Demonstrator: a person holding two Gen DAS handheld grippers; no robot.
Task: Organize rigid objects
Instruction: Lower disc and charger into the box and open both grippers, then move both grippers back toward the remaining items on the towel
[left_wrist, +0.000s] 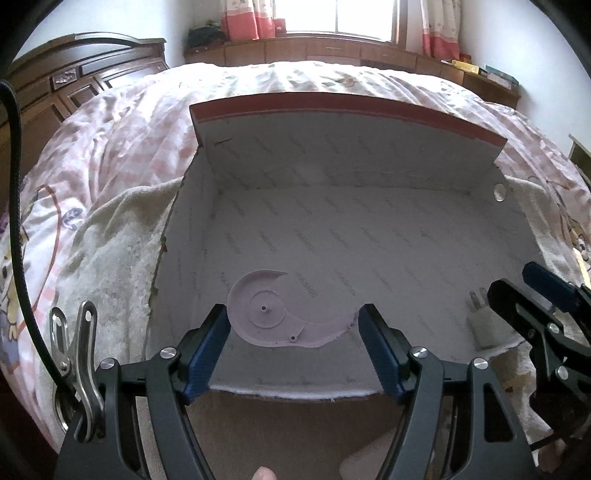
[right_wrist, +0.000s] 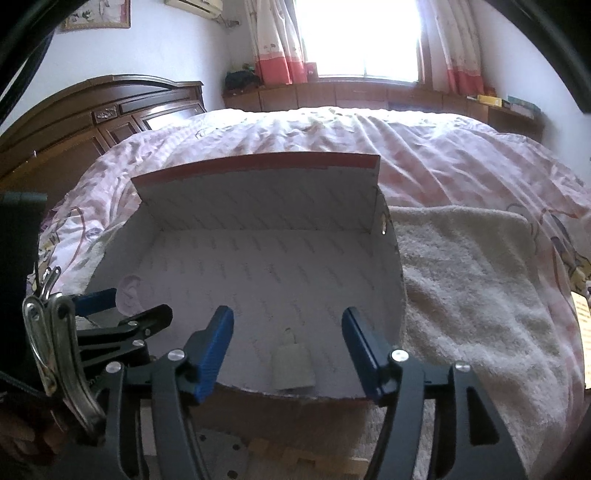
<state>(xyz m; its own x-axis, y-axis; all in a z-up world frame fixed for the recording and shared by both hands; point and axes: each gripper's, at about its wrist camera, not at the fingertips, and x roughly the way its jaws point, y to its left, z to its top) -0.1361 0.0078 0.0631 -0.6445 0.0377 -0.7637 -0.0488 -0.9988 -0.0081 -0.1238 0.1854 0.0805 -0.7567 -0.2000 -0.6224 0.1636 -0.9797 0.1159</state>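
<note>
Left wrist view: left gripper (left_wrist: 293, 325) jaws spread wide, nothing pinched. Flat grey plastic disc part (left_wrist: 275, 315) lying on floor of open box (left_wrist: 207, 206), just beyond and between fingertips, untouched; long axis approx. left-right, tail tapering right. White plug adapter (left_wrist: 485, 326) at box's right front, prongs pointing away. Right wrist view: right gripper (right_wrist: 288, 339) jaws apart, adapter between them but not gripped, lying by box's near edge, prongs pointing away.
</note>
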